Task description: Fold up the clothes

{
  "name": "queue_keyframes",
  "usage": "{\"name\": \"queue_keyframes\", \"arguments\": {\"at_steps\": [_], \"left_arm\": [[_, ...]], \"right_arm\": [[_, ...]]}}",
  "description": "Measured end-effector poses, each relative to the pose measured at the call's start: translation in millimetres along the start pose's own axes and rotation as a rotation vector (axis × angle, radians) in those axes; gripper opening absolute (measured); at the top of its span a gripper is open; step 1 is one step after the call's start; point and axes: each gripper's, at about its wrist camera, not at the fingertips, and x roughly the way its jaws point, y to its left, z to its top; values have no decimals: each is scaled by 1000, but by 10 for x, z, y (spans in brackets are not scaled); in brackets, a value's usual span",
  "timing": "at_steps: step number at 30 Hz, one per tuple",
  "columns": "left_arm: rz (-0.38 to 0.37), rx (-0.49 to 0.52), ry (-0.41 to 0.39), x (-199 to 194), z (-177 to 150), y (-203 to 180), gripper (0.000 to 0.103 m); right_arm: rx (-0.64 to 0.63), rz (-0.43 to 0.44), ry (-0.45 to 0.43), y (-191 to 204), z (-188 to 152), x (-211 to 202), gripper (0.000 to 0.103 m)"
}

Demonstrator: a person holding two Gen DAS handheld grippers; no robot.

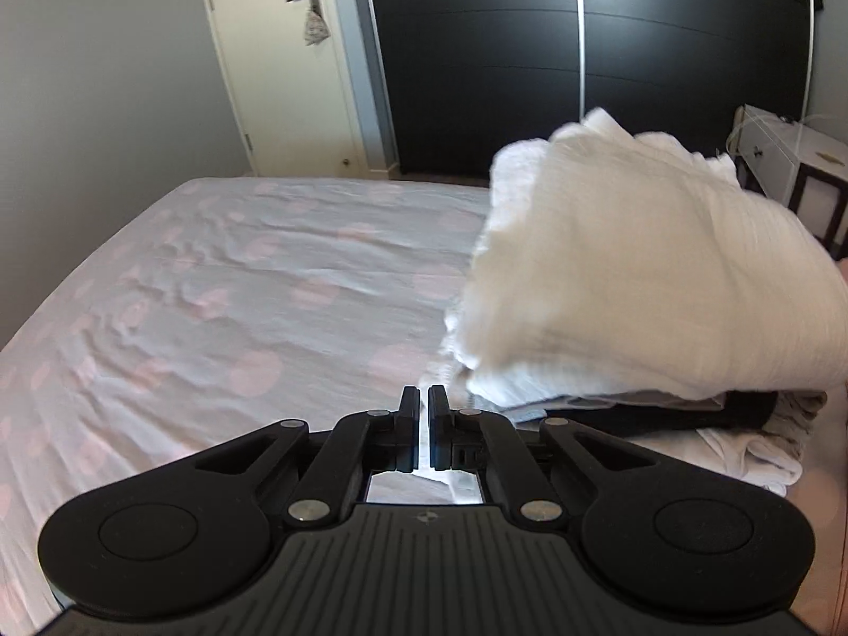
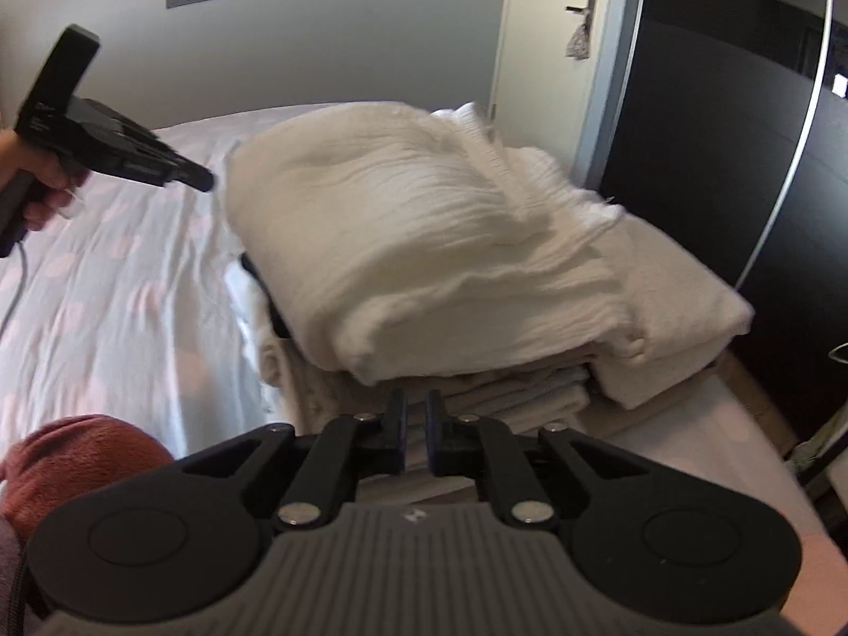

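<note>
A folded white ribbed cloth (image 1: 636, 265) lies on top of a stack of folded clothes (image 1: 742, 424) at the right side of the bed; it also shows in the right wrist view (image 2: 434, 244), over grey and beige folded layers (image 2: 509, 397). My left gripper (image 1: 423, 397) is shut and empty, over the sheet just left of the stack. It also shows in the right wrist view (image 2: 204, 180), held in a hand to the left of the white cloth. My right gripper (image 2: 416, 403) is shut and empty, just in front of the stack.
The bed sheet (image 1: 238, 291) is pale with pink dots and wrinkled. A red-brown garment (image 2: 79, 461) lies at the near left. A black wardrobe (image 1: 530, 79), a cream door (image 1: 286, 69) and a white bedside unit (image 1: 784, 153) stand beyond the bed.
</note>
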Motion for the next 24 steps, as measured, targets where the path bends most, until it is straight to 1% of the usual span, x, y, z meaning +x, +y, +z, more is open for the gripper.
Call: {"name": "queue_keyframes", "arguments": {"at_steps": [2, 5, 6, 7, 9, 11, 14, 17, 21, 24], "left_arm": [[-16, 0, -34, -108, 109, -3, 2], [-84, -11, -94, -236, 350, -89, 2], [-113, -17, -111, -256, 439, -134, 2], [-141, -25, -122, -243, 518, -182, 2], [-195, -42, -137, -181, 657, -274, 2], [-244, -54, -147, -102, 782, -374, 2], [-268, -48, -137, 129, 841, -500, 2], [-287, -81, -111, 392, 821, -519, 1], [-296, -98, -40, 724, 696, -500, 1], [-326, -138, 21, 992, 552, -472, 1]], "right_arm": [[15, -21, -23, -77, 55, -34, 10], [29, -48, -84, -142, 220, -55, 11], [30, -46, -109, -142, 289, -57, 14], [30, -40, -133, -133, 363, -50, 16], [29, -24, -178, -109, 520, -19, 30], [30, -5, -211, -79, 645, 49, 35], [50, 29, -230, -57, 784, 258, 35], [100, 46, -221, -96, 842, 496, 35], [138, 77, -155, -177, 763, 841, 34], [118, 92, -103, -190, 636, 1079, 35]]}}
